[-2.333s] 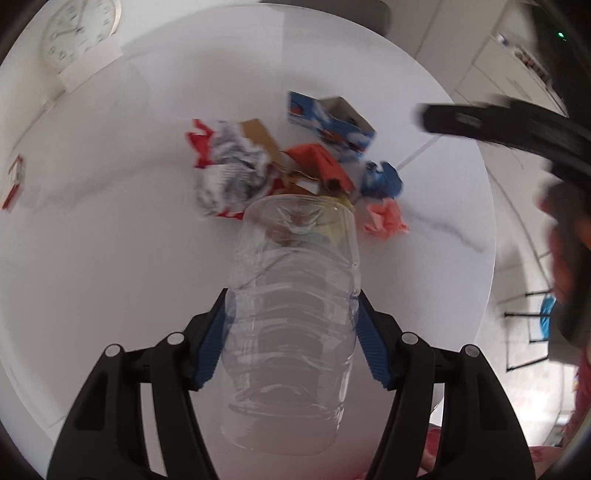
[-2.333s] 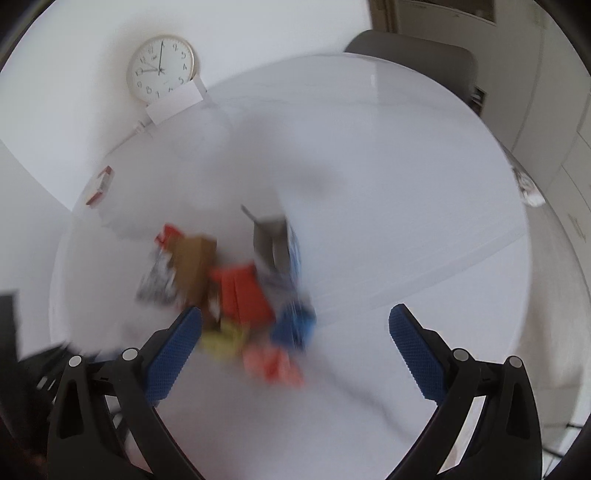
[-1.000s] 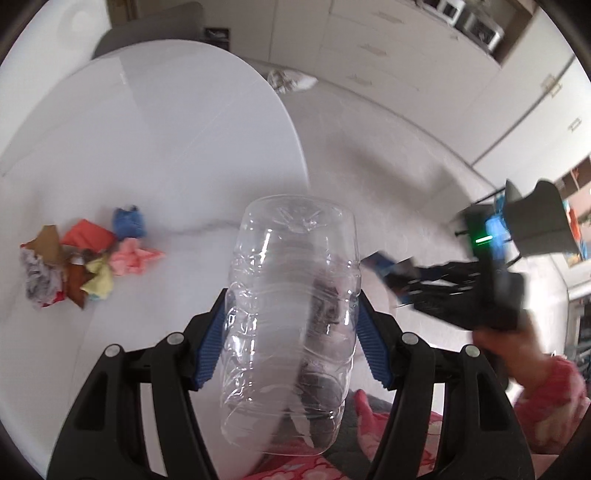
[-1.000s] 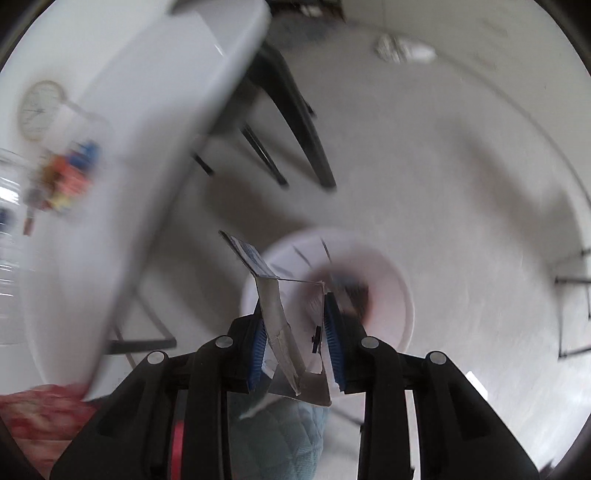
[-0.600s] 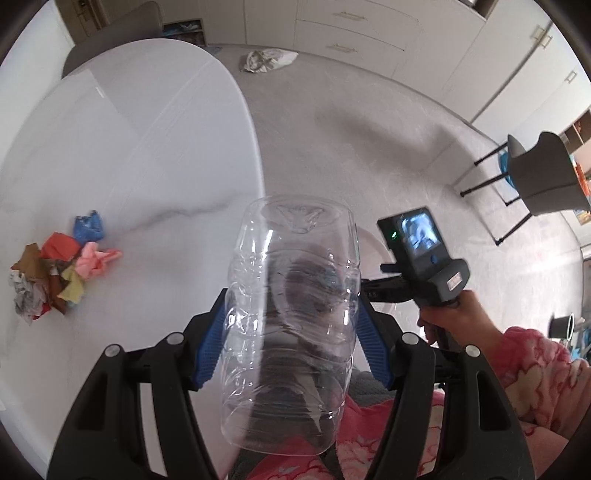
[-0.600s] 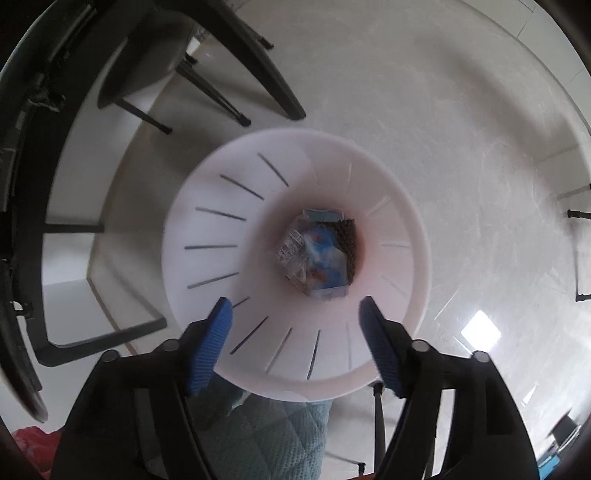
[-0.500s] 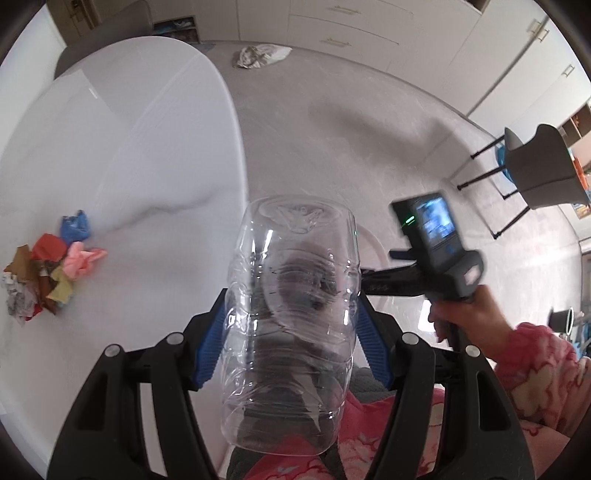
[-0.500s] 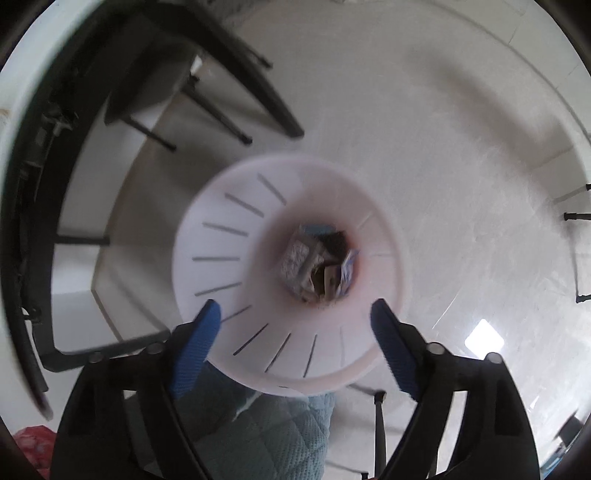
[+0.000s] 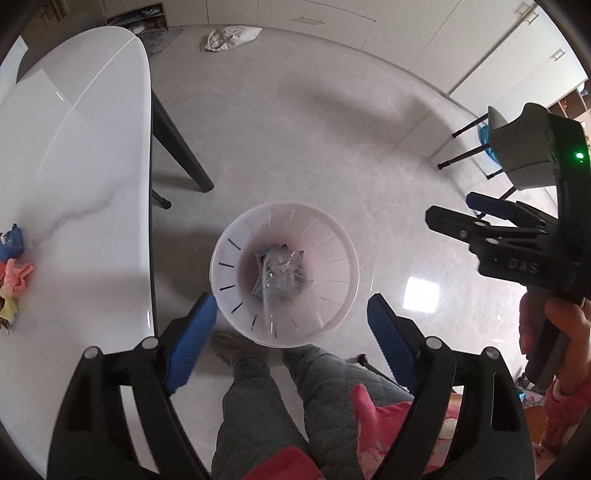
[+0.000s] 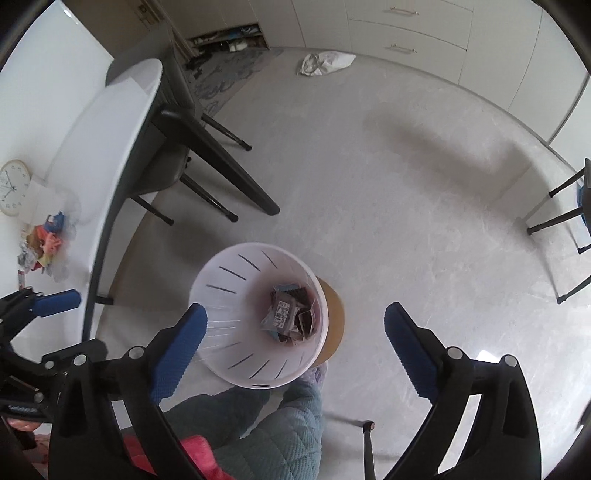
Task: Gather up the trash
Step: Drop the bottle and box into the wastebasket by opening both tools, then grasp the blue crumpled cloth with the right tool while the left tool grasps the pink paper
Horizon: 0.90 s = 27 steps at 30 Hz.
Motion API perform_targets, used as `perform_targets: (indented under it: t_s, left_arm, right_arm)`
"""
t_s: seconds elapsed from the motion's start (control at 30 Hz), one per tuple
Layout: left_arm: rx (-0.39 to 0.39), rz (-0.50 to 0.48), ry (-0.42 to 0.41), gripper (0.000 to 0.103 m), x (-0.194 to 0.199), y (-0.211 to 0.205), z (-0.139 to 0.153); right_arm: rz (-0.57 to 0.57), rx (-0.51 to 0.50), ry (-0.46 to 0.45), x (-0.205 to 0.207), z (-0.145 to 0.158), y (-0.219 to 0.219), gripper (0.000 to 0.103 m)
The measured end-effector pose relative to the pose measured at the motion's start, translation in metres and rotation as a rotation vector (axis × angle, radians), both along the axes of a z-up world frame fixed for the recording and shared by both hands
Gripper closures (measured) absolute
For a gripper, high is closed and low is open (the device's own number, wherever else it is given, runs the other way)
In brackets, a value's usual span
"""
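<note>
Only rightward: wooden stool point(image 10: 334, 321) under bin point(image 10: 221, 295); both grippers' fingers point(image 9: 192, 332) point(image 10: 177, 350) spread, empty

A home dining room — white marble counter point(image 9: 74, 155) at left, dark chairs point(image 10: 173, 110), pale built-in cupboards point(image 10: 406, 29) along the far wall — wall clock point(image 10: 13, 187).

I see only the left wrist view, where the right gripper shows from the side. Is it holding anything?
Observer: No. The right wrist view shows the right gripper wide open, nothing between its pads.
Operator: Is there more trash than I see?
Observer: Yes. The trash pile extends past your frame edge and includes a crumpled grey-white wrapper.
Operator: What is by the bin's base?
Observer: A round brown disc shows beside the white bin.
</note>
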<state>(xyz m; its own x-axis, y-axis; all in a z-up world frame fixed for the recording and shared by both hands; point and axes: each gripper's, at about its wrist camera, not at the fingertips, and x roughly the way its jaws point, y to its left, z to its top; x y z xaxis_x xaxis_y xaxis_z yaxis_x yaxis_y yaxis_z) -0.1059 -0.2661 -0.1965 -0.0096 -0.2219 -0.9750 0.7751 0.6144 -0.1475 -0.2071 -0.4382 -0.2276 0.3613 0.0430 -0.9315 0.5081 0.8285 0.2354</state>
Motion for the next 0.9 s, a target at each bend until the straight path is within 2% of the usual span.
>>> perform_targets:
  t_s: [0.03,0.07,0.23,0.37,0.5,0.7,0.9]
  left_arm:
    - [0.002,0.009,-0.004,0.016,0.002,0.001,0.002]
    - [0.004,0.021,-0.017,0.014,0.003,0.004,0.006]
    - [-0.028,0.102,-0.112,0.014,0.016,0.025,0.039]
    - [-0.077,0.196,-0.192,0.008,0.03,0.054,0.077]
    - [-0.115,0.298,-0.258,0.008,0.044,0.092,0.105]
    - [-0.141,0.445,-0.297,0.008,0.062,0.147,0.123]
    - [-0.132,0.538,-0.311,0.008,0.069,0.188,0.123]
  right_arm:
    - [0.001,-0.005,-0.006,0.0,0.004,0.0,0.006]
    - [0.003,-0.009,-0.009,0.0,0.007,0.001,0.006]
    - [0.02,-0.028,-0.058,0.004,0.034,0.007,0.006]
    - [0.042,-0.067,-0.116,0.012,0.066,0.018,0.003]
    - [0.084,-0.091,-0.175,0.023,0.094,0.032,0.003]
    - [0.155,-0.111,-0.238,0.048,0.117,0.058,0.003]
    - [0.217,-0.117,-0.264,0.065,0.131,0.082,0.003]
